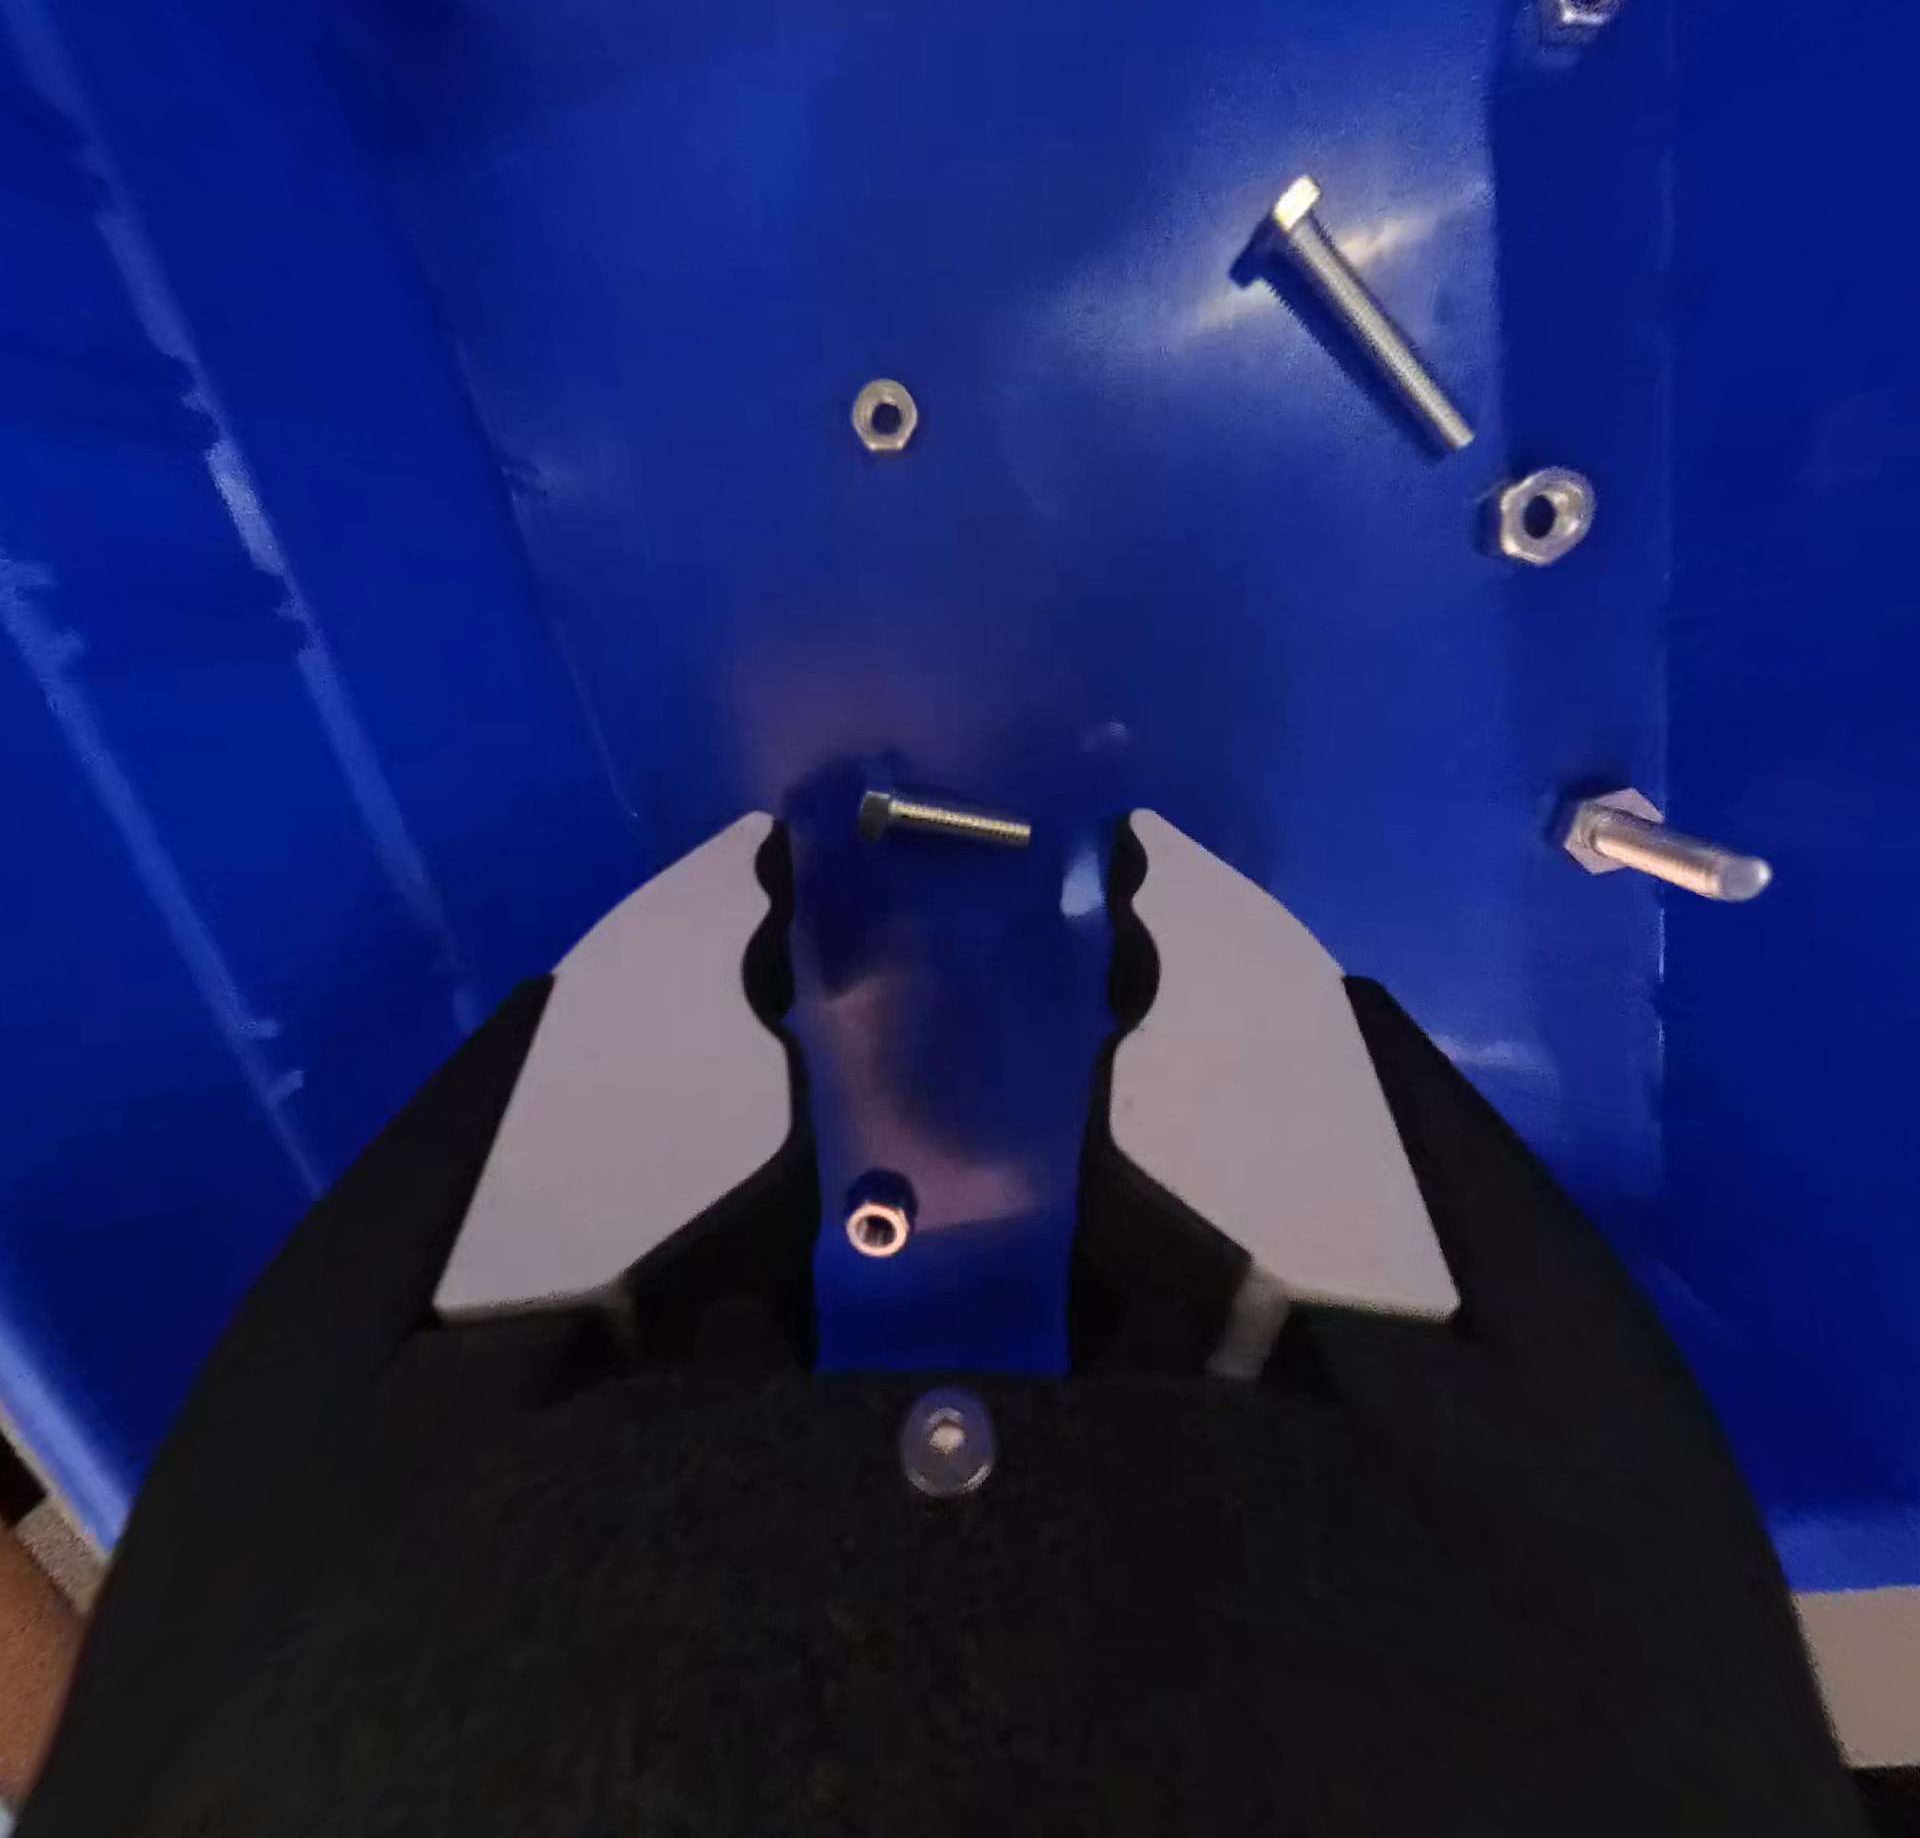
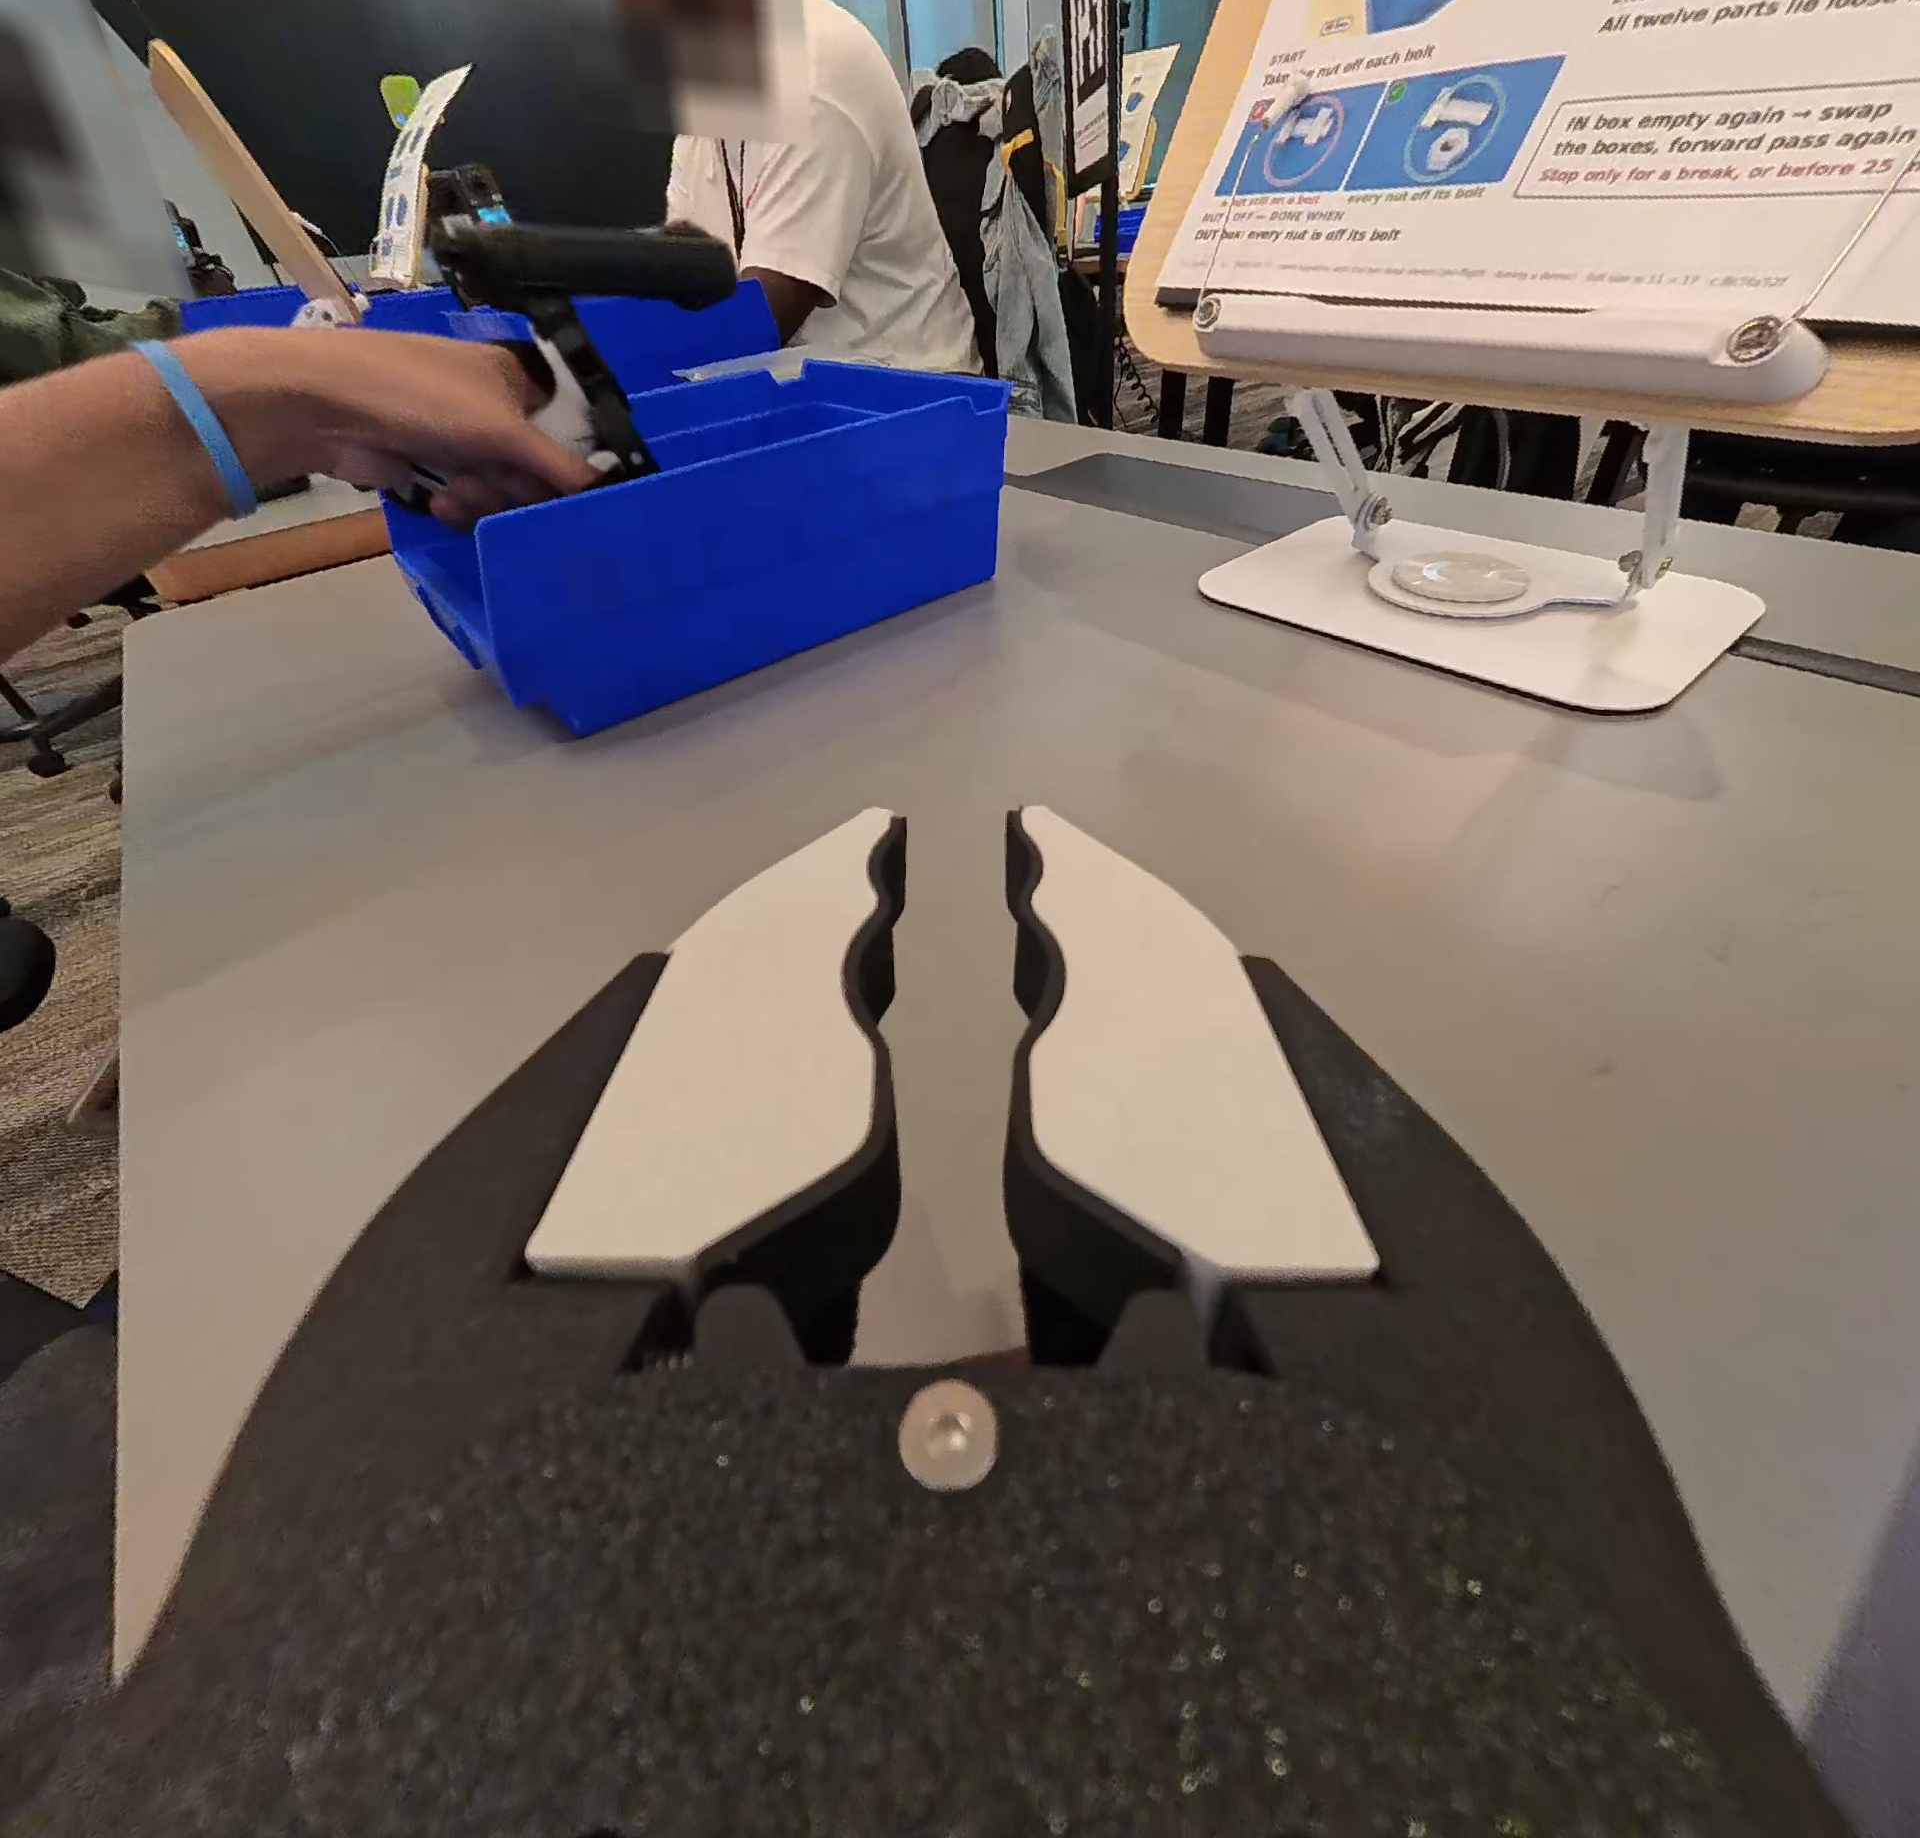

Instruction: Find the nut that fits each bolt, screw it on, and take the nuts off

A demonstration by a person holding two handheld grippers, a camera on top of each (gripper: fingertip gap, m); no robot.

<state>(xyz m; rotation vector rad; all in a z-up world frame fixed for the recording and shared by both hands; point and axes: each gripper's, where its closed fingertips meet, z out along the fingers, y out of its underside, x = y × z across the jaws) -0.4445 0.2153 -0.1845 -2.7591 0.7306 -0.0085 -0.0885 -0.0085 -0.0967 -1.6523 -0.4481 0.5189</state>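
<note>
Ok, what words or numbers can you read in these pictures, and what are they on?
I won't copy writing; here's where it is.
Instruction sheet on the white stand: printed lines, small pictures.
Tall black-and-white banner behind: blocky pattern only.
Small card far left: too small to read.
Inside the blue bin: none.

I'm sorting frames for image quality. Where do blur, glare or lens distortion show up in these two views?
Left wrist view: glare streaks on the blue bin floor beside the long bolt; the stubby bolt at the right is smeared. Right wrist view: the left gripper reaching into the blue bin is motion-blurred, and wide-angle distortion bends the grey table edges.
</note>
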